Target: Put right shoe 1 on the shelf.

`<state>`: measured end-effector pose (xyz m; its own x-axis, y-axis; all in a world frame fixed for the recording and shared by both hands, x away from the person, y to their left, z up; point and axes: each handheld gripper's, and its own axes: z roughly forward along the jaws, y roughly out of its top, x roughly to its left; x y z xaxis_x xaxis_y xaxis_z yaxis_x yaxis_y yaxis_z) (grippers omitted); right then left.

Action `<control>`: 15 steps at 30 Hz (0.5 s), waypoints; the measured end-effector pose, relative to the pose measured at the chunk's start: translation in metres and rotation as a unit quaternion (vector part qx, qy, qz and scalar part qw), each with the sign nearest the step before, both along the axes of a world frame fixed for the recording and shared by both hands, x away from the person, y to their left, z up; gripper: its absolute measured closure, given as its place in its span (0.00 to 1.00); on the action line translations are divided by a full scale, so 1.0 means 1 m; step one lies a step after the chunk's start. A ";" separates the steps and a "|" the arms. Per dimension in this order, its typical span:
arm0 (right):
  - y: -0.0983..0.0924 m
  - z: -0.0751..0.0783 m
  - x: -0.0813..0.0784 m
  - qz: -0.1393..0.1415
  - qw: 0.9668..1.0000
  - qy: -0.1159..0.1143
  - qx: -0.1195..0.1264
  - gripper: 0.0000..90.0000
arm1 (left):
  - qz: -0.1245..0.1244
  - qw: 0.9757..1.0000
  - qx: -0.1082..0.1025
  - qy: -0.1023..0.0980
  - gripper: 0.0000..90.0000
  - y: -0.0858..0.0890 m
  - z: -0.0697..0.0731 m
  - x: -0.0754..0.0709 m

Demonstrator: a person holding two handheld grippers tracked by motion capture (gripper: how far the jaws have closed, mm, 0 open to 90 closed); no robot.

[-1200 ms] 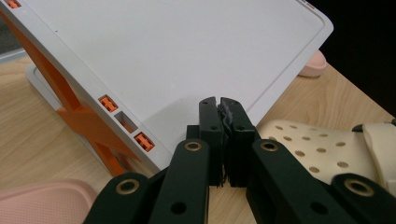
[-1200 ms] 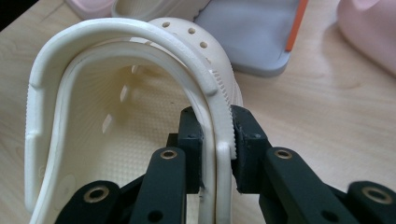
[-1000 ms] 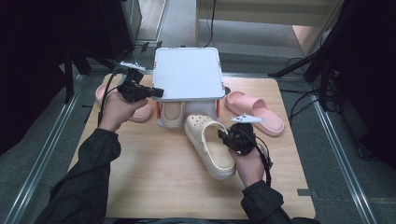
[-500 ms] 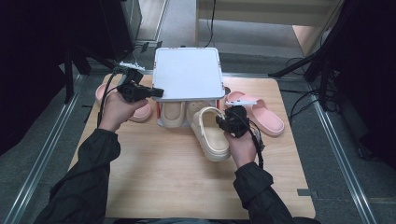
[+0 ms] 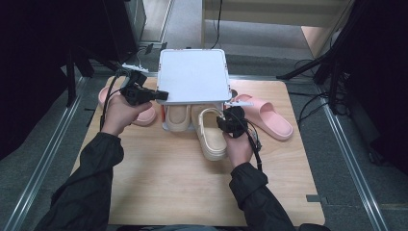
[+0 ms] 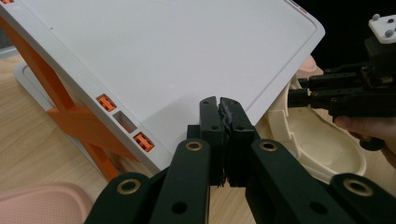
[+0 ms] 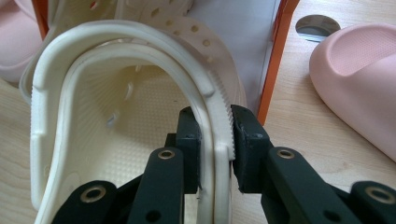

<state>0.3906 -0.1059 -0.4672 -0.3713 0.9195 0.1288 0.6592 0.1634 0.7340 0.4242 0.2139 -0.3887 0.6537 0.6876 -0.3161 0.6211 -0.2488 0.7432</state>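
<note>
The white rack top [image 5: 193, 76] covers the toe ends of both cream clogs [image 5: 211, 132] in the high view; what lies further under it cannot be made out. The left pink slide [image 5: 144, 115] is partly hidden behind the person's left hand [image 5: 118, 113]. In the right gripper view, the right pink slide [image 7: 359, 74] is cut off by the frame's right edge, and the clog's heel runs off the bottom. In the left gripper view the rack top is cropped at the top edge.
</note>
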 end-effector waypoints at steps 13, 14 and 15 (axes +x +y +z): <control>0.005 -0.012 0.001 0.008 1.000 0.008 0.015 0.78 | -0.002 1.000 0.003 -0.002 0.98 0.000 0.000 0.000; 0.004 -0.012 0.000 0.007 1.000 0.013 0.018 0.77 | -0.003 1.000 0.003 -0.002 0.98 0.000 0.000 0.000; 0.003 -0.012 0.000 0.010 1.000 0.014 0.019 0.77 | -0.003 1.000 0.003 -0.003 0.98 0.000 0.000 0.000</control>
